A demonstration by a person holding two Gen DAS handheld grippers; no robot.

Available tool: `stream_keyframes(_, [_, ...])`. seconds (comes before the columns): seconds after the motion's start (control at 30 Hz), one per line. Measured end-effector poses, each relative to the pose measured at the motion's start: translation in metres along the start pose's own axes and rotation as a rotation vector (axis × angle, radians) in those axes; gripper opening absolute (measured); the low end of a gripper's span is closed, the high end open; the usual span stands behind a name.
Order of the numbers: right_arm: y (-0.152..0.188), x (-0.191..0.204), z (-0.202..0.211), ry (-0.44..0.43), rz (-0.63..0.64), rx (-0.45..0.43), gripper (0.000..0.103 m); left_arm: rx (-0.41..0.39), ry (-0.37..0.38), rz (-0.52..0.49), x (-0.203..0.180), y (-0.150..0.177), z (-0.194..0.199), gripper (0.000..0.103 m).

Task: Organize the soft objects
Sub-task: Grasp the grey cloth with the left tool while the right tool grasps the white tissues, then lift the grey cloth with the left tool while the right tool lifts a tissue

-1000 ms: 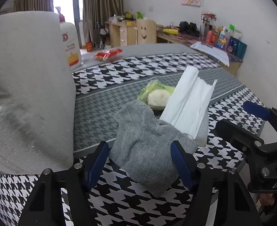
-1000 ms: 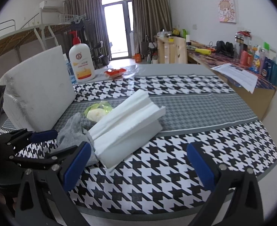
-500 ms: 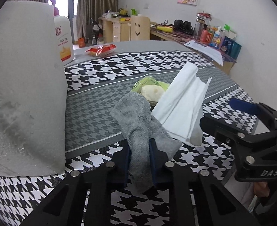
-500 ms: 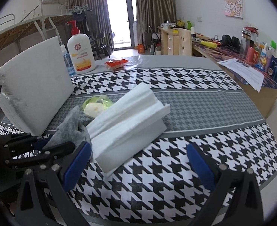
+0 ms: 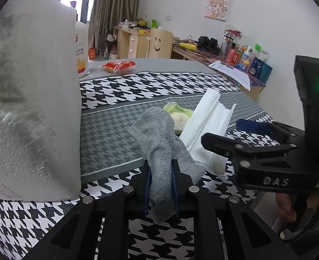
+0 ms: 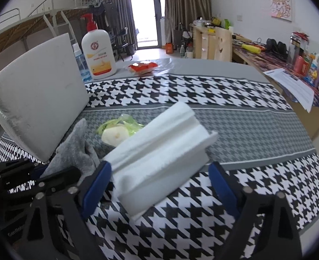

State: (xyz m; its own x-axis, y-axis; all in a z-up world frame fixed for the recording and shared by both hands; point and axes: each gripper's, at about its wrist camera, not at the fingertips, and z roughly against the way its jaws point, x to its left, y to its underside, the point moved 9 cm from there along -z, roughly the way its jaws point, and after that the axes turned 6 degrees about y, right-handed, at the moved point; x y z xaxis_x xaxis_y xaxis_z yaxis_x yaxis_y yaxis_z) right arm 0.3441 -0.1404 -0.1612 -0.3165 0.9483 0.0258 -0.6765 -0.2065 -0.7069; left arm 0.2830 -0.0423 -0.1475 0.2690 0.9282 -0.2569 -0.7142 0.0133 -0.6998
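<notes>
On the table [image 6: 246, 125] there is one grey sock [image 5: 159, 143], one folded white paper towel [image 6: 159, 153], one big white foam block [image 6: 38, 108] at the left of the frame, one green wrapped bun [image 6: 118, 130], one lotion pump bottle [image 6: 98, 56], one water bottle [image 6: 82, 65] and one red snack packet [image 6: 143, 67].

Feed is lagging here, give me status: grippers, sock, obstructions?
Left gripper shut on grey sock. Right gripper open, jaws just closing in around white tissue pack, not pinched yet. Tissue pack lies against the sock; big paper roll close on left.
</notes>
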Motion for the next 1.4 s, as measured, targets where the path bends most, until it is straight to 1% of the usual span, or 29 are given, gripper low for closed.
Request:
stream_keyframes(0.03, [-0.001, 0.000, -0.001, -0.005, -0.003, 0.005, 0.087, 0.001, 0.003, 0.003, 0.000, 0.000, 0.000, 0.018])
stream_keyframes(0.1, [-0.003, 0.003, -0.006, -0.018, -0.006, 0.019, 0.080, 0.004, 0.006, 0.005, 0.000, 0.000, 0.000, 0.018])
stream_keyframes(0.13, [-0.003, 0.004, -0.008, -0.022, -0.005, 0.025, 0.080, 0.007, 0.010, 0.010, 0.000, 0.000, -0.001, 0.018])
stream_keyframes(0.17, [-0.003, 0.005, -0.010, -0.022, -0.004, 0.033, 0.077, 0.009, 0.012, 0.015, 0.001, 0.001, -0.001, 0.018])
stream_keyframes(0.2, [-0.003, 0.006, -0.012, -0.022, -0.003, 0.038, 0.071, 0.011, 0.014, 0.018, 0.002, 0.001, 0.000, 0.018])
stream_keyframes(0.33, [-0.002, 0.006, -0.017, -0.014, 0.000, 0.053, 0.059, 0.020, 0.018, 0.025, 0.002, 0.002, -0.001, 0.018])
stream_keyframes(0.4, [-0.002, 0.006, -0.018, -0.013, 0.000, 0.057, 0.048, 0.022, 0.020, 0.023, 0.001, 0.002, -0.002, 0.018])
stream_keyframes(0.43, [-0.003, 0.005, -0.018, -0.006, 0.000, 0.055, 0.045, 0.024, 0.020, 0.024, 0.001, 0.002, -0.002, 0.018])
stream_keyframes(0.47, [-0.003, 0.005, -0.017, 0.002, 0.002, 0.054, 0.036, 0.024, 0.020, 0.025, 0.001, 0.002, -0.002, 0.018])
stream_keyframes(0.5, [-0.004, 0.005, -0.017, 0.002, 0.005, 0.054, 0.030, 0.023, 0.020, 0.025, 0.001, 0.002, -0.002, 0.018])
stream_keyframes(0.53, [-0.004, 0.005, -0.016, -0.002, 0.004, 0.054, 0.028, 0.023, 0.021, 0.024, 0.001, 0.003, -0.002, 0.018])
stream_keyframes(0.6, [-0.004, 0.004, -0.013, -0.002, 0.001, 0.048, 0.019, 0.020, 0.021, 0.023, 0.000, 0.001, -0.003, 0.018])
stream_keyframes(0.7, [-0.007, 0.003, -0.004, -0.002, -0.001, 0.026, 0.012, 0.012, 0.015, 0.016, 0.000, 0.000, -0.002, 0.018])
stream_keyframes(0.87, [-0.010, 0.001, 0.017, 0.006, 0.002, -0.022, 0.011, -0.009, 0.017, 0.010, -0.003, -0.003, 0.004, 0.018])
stream_keyframes(1.13, [-0.012, -0.008, 0.057, 0.025, -0.001, -0.105, 0.010, -0.043, -0.004, 0.007, -0.009, -0.004, 0.020, 0.018])
stream_keyframes(1.4, [-0.012, -0.014, 0.087, 0.025, -0.020, -0.163, 0.010, -0.100, -0.033, -0.036, -0.024, -0.008, 0.046, 0.018])
